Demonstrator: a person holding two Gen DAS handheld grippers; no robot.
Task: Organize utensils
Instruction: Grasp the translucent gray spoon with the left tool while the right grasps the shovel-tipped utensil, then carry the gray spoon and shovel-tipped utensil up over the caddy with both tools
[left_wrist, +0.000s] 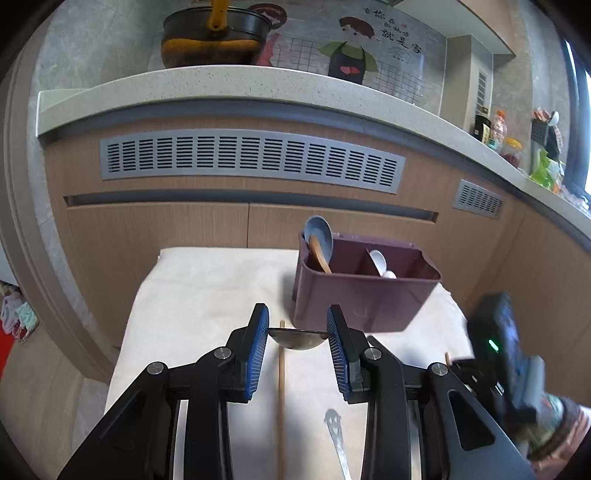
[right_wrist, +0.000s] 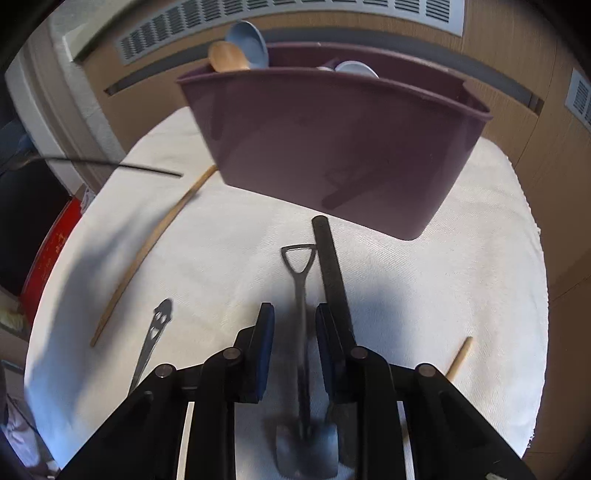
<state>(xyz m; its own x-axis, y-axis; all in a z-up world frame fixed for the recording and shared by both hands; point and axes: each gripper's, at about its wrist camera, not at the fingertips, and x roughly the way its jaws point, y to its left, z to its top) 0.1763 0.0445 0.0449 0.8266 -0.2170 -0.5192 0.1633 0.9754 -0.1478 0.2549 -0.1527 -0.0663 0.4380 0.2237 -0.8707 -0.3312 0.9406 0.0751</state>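
My left gripper (left_wrist: 298, 332) is shut on the bowl of a metal spoon (left_wrist: 298, 341), lifted above the white cloth (left_wrist: 207, 295). The purple caddy (left_wrist: 369, 295) (right_wrist: 332, 147) stands just beyond it. Its left compartment holds a blue spoon (left_wrist: 319, 230) and a wooden spoon (left_wrist: 317, 254); the right one holds white spoons (left_wrist: 380, 262). My right gripper (right_wrist: 295, 332) points down at the cloth with its jaws apart around the blurred handle of a shovel-shaped metal spoon (right_wrist: 300, 273). The pads do not press on it. A black-handled utensil (right_wrist: 330, 266) lies against the right finger.
On the cloth (right_wrist: 461, 258) lie a wooden chopstick (left_wrist: 281, 387) (right_wrist: 147, 251), a metal utensil with a face cut-out (left_wrist: 334, 424) (right_wrist: 159, 321) and another wooden stick (right_wrist: 458, 358). A thin dark rod (right_wrist: 118, 168) reaches in from the left. Cabinet fronts and a counter with a pot (left_wrist: 214, 37) stand behind.
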